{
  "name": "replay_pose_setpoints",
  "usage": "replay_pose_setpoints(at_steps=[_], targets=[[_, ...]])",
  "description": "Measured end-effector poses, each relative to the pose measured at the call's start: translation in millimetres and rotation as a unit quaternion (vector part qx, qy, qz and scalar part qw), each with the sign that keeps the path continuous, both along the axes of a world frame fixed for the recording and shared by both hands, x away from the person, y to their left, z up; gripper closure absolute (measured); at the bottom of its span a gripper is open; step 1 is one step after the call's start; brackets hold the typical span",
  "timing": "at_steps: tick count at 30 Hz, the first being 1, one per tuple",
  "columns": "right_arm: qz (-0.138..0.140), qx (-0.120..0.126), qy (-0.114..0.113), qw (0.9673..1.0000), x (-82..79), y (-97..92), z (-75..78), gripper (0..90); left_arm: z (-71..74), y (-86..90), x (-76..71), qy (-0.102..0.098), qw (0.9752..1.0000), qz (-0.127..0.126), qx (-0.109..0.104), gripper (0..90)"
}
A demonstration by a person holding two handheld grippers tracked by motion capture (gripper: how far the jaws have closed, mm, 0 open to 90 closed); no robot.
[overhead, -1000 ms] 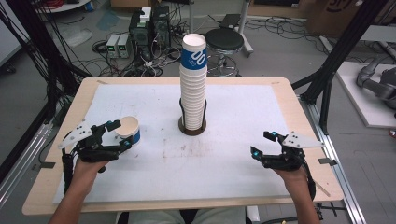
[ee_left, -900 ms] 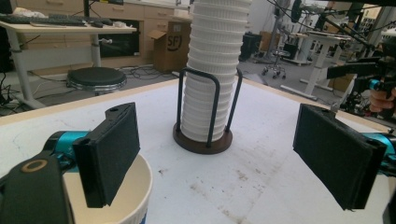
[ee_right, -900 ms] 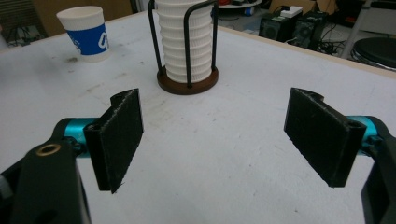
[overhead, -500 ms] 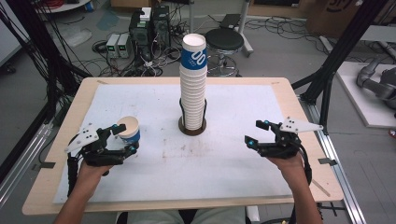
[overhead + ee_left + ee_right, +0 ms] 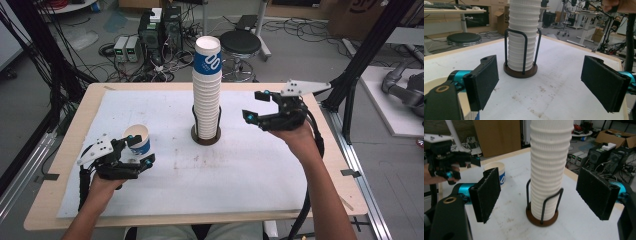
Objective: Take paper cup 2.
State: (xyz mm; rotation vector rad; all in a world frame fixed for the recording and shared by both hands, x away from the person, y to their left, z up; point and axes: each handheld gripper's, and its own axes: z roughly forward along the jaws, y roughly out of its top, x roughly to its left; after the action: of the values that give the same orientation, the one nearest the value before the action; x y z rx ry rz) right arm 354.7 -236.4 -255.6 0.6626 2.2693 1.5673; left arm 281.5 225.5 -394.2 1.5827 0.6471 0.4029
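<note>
A tall stack of white ribbed paper cups (image 5: 206, 90), the top one banded blue, stands in a black wire holder on a round brown base (image 5: 206, 136) at mid-table. One lone white-and-blue cup (image 5: 137, 139) stands upright to the left. My left gripper (image 5: 141, 150) is open just near of that cup, nothing between its jaws. In the left gripper view the cup's rim (image 5: 434, 83) sits outside the left jaw and the stack (image 5: 524, 37) is ahead. My right gripper (image 5: 254, 105) hovers open to the right of the stack, facing it (image 5: 550, 165).
White paper (image 5: 280, 170) covers the wooden table (image 5: 65, 150). The right gripper view shows the lone cup (image 5: 499, 173) and the other hand with its gripper (image 5: 446, 160) beyond the stack. A stool (image 5: 241, 42), computers and cables lie on the floor behind the table.
My left gripper has drawn back from the lone cup toward the near edge. My right gripper has risen and moved forward and left, up beside the stack.
</note>
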Motion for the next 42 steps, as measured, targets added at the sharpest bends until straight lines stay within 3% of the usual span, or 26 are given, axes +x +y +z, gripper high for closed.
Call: replay_pose_setpoints(at_steps=[6, 18, 27, 36, 42], targets=[[0.012, -0.007, 0.004, 0.9999, 18.3, 21.2, 23.4, 20.1, -6.7, -8.4, -0.5, 0.001, 0.9999, -0.013, 0.008, 14.5], [0.015, -0.002, 0.016, 0.9998, 49.3, 50.0, 54.5, 20.2, -10.9, -12.9, 1.8, 0.004, 0.9998, -0.020, 0.008, 14.7], [0.007, -0.026, 0.023, 0.9994, 66.1, 69.1, 79.2, 20.1, -12.5, -13.1, 2.7, 0.007, 0.9997, -0.024, 0.007, 14.8], [-0.016, -0.019, 0.036, 0.9990, 81.9, 77.5, 85.9, 20.2, -13.3, -15.3, 2.0, 0.010, 0.9995, -0.027, 0.007, 14.8], [-0.010, -0.019, 0.038, 0.9990, 88.6, 89.4, 88.5, 20.1, -13.2, -15.4, 2.2, 0.011, 0.9996, -0.027, 0.004, 14.8]])
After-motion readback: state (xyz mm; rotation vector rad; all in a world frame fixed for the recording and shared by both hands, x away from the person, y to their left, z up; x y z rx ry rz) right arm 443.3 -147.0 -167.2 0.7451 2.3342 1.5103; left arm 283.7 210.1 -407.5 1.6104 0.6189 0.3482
